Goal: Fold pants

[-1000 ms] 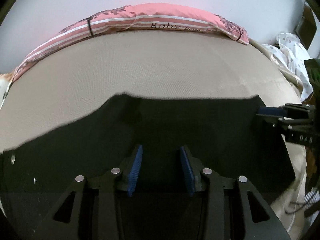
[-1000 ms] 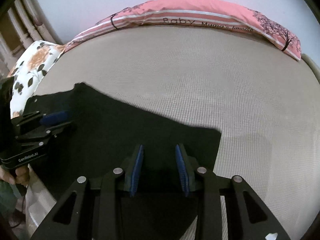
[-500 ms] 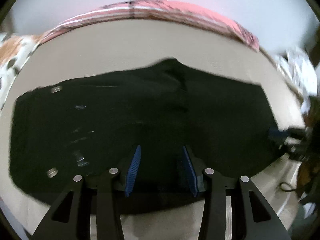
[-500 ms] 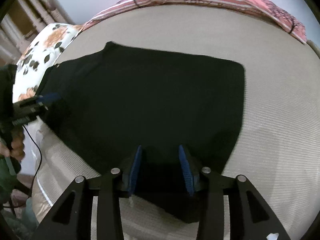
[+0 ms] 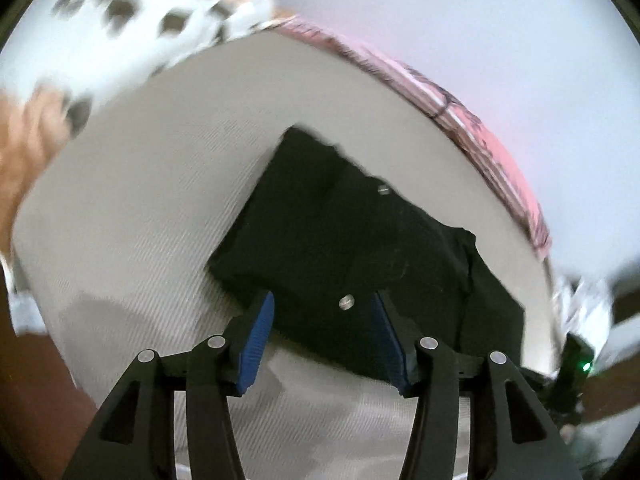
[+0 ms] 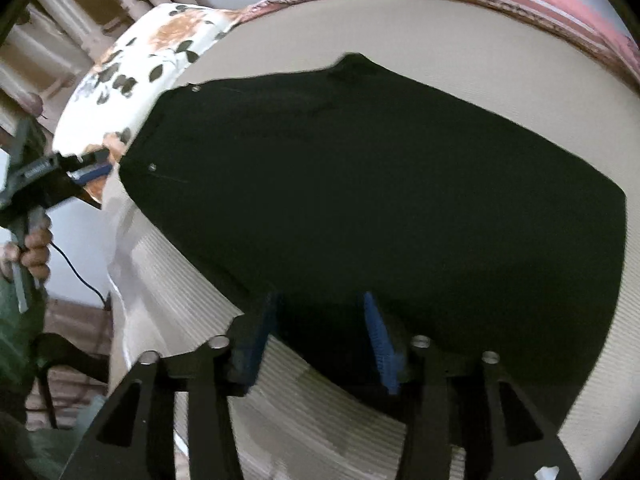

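Pants [image 6: 380,200], black, lie spread flat on the beige mattress [image 6: 500,40], and their long axis runs across the right wrist view from the riveted waistband end at far left, near the floral pillow [image 6: 132,60], to the squared-off end at right. The right gripper [image 6: 320,336] hangs over the near long edge about midway along, pointing steeply down, so it looks the better placed arm for taking that near edge. The left gripper [image 6: 90,168] sits just off the waistband corner in that view, apart from the cloth, held by a hand [image 6: 34,248]. From its own camera the left gripper [image 5: 324,332] looks down at the waistband end, with one rivet [image 5: 346,302] showing between its blue pads [image 5: 256,340]; here the garment stretches away to the far right toward the pink striped pillow [image 5: 500,152].

Both pairs of jaws have just been opening. Black cloth lies below and between each pair, but neither set of pads presses on it, so I read both as released and empty.

Compared with a second ago, the pants now lie fully in sight as one flat dark shape, where earlier each camera hung low over the cloth and saw only part of it. The left wrist view has rolled markedly and swung toward the waistband end; the right view has drawn back toward the near edge. Judging from how things lie, a fold has been laid and the next grasp is being lined up.
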Tool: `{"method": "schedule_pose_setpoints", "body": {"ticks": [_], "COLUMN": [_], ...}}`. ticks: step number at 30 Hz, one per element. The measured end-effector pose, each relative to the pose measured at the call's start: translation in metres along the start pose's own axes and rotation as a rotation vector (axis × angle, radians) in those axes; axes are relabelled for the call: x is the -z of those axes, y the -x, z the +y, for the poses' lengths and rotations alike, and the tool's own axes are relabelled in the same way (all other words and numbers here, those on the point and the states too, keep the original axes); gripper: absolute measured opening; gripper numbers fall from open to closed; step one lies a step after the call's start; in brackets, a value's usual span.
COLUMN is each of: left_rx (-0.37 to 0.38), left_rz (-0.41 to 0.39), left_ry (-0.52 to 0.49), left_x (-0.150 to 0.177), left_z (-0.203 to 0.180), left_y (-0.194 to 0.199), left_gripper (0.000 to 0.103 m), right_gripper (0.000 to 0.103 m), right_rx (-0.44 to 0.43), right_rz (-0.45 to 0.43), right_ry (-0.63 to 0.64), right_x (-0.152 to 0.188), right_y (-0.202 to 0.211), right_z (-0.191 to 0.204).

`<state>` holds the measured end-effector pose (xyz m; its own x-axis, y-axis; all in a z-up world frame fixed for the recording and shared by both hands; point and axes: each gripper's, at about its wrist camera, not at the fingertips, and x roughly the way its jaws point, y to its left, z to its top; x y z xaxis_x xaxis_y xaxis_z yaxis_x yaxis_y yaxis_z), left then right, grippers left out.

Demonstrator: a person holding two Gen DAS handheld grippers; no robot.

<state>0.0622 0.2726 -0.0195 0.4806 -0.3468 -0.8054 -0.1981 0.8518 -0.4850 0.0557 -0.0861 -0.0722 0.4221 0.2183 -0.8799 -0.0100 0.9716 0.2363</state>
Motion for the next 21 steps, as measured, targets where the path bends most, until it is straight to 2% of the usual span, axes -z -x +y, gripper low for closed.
{"method": "schedule_pose_setpoints", "body": {"ticks": [4,8,13,21], "left_rx": [0.104,0.16,0.22,0.314], "left_rz": [0.041,0.053,0.066,0.019], "left_ry": [0.18,0.276,0.312,0.319], "left_x": [0.003,0.003,0.002,-0.013], "left_z": [0.042,0.068,0.081,0.09], "left_y": [-0.008,-0.02,-0.037,-0.053], "left_gripper": [0.052,0.052,0.052,0.052], "right_gripper": [0.053,0.053,0.054,0.054], "right_rx": [0.004,0.024,0.051,0.074], "right_rz": [-0.016,-0.02,-0.018,0.02], "right_ry": [0.027,0.017,0.018,0.035], "right_x": [-0.012,-0.02,-0.025,-0.026], "right_y": [0.003,0.006,0.006,-0.007], "right_z": [0.013,0.015,0.018,0.031]}}
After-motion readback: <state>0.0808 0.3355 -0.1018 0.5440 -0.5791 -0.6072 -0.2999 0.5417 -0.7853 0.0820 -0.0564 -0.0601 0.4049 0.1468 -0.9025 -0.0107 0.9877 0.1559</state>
